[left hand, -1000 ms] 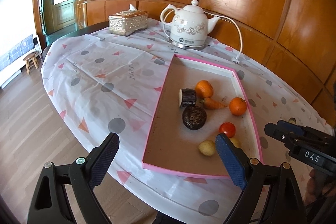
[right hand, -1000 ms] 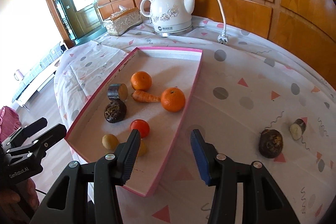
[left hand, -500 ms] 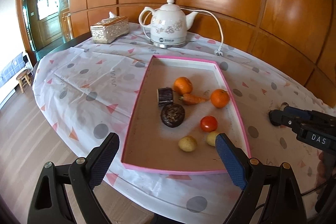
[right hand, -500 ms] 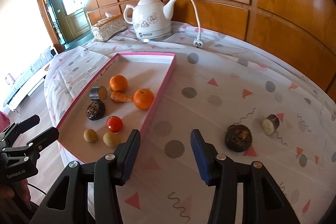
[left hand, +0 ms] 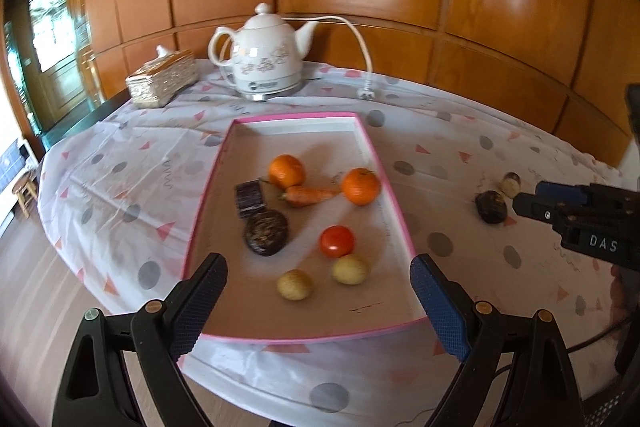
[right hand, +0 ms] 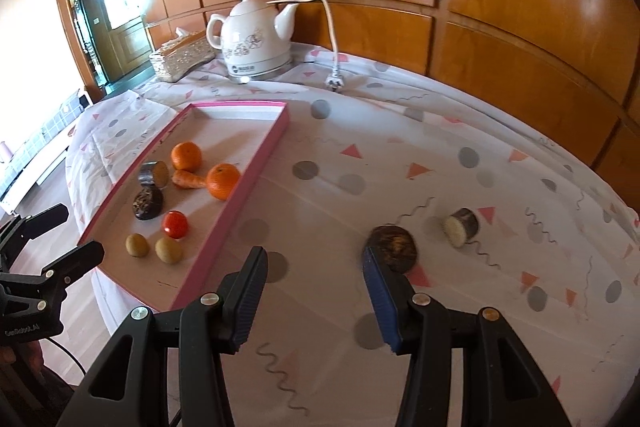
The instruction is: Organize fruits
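oranges (left hand: pixel 286 170) two, tomato (left hand: pixel 337 241) one

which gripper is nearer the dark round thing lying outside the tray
Right. The right gripper has the dark round piece just past its fingertip; the left gripper hovers over the pink tray.

- Your table (right hand: pixel 400 155) wears a patterned cloth.
- On it sit a pink-rimmed tray (right hand: pixel 256 169), white kettle (right hand: pixel 256 39), tissue box (right hand: pixel 184 59), dark round piece (right hand: pixel 394 247) and cut stub (right hand: pixel 462 227).
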The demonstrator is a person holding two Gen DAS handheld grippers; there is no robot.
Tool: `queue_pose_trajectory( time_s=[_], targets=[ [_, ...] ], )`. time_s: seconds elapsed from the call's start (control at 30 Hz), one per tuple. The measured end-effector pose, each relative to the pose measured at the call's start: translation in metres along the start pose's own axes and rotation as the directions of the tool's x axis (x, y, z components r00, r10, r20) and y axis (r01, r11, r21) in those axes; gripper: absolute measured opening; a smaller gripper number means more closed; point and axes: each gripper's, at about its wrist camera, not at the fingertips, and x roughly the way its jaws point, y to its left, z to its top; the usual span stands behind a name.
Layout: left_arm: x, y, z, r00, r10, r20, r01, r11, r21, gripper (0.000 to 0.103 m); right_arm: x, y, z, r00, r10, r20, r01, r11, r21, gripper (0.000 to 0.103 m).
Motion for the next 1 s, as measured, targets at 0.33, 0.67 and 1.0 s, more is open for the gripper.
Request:
queue_pose_trajectory(
  time_s=[0.33,0.67,1.0],
  targets=[
    [0.009,-0.039,0.007,0.998,-0.061,-0.018,0.063,0.993,0.104,0.092,-0.013,-0.035,-0.002,0.999,-0.051,-0.003,0.051,0.999,0.005,0.05],
    [0.018,-0.073,0.012,0.993,-0.112,-0.047,0.118,0.978,0.172,0.089,-0.018,-0.076,-0.01,0.994,-0.102,-0.031,0.103,0.994,0.032,0.05],
    [0.032,-0.103,0.016,0.986,-0.143,-0.085,0.158,0.964,0.214,0.086,-0.028,-0.116,-0.022,0.987,-0.149,-0.059,0.15,0.988,0.016,0.05]
  ],
)
